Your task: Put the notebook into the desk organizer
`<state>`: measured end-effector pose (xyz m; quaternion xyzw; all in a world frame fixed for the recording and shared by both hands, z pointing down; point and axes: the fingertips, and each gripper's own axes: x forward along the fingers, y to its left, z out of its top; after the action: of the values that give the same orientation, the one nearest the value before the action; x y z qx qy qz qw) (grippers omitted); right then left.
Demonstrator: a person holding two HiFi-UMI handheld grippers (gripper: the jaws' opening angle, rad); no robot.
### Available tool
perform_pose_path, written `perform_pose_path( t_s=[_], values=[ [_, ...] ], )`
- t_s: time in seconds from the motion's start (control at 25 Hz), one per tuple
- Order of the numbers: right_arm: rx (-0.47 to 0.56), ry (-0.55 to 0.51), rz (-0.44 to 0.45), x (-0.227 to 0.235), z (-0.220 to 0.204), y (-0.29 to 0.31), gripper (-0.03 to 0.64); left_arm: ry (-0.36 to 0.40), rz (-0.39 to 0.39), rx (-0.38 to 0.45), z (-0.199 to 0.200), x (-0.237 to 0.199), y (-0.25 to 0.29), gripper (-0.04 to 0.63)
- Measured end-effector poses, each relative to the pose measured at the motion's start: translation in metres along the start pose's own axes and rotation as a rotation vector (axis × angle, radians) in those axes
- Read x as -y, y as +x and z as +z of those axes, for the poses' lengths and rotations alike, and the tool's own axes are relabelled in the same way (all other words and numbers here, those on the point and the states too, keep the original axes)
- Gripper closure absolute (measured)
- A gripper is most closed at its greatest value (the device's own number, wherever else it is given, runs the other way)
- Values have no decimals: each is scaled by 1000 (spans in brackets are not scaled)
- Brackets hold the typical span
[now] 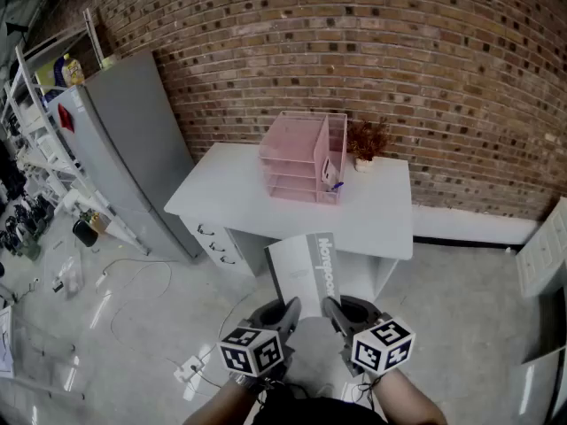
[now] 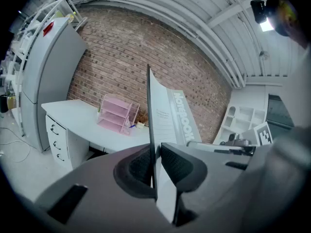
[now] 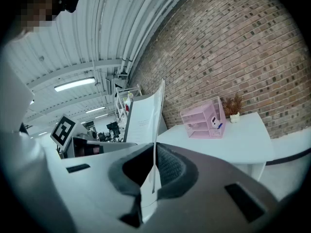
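Together, left claw point(image 1: 289, 309) and right claw point(image 1: 331, 307) tight on thin, flat white notebook point(image 1: 305, 268)

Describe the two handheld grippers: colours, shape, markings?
They look alike. The left gripper and right gripper have smooth grey moulded bodies with rounded jaws. Each carries a white cube printed with black square markers on its faces. The inner pads are dark and finely textured.

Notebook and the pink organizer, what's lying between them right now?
Between the notebook and the pink organizer the head view shows only bare white desk top; the potted plant stands to the organizer's right, off that line.
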<state>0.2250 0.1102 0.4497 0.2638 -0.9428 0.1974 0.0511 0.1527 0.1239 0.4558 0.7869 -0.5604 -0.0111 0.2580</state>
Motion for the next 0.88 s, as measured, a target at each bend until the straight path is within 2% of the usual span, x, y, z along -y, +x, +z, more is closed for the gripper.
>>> perform_pose_path(
  t_s=[0.44, 0.88],
  values=[
    [8, 22, 7, -5, -1, 17, 601, -6, -10, 2, 4, -18, -1, 560],
    [-20, 40, -10, -15, -3, 66, 601, -25, -20, -20, 17, -66, -5, 560]
  ],
)
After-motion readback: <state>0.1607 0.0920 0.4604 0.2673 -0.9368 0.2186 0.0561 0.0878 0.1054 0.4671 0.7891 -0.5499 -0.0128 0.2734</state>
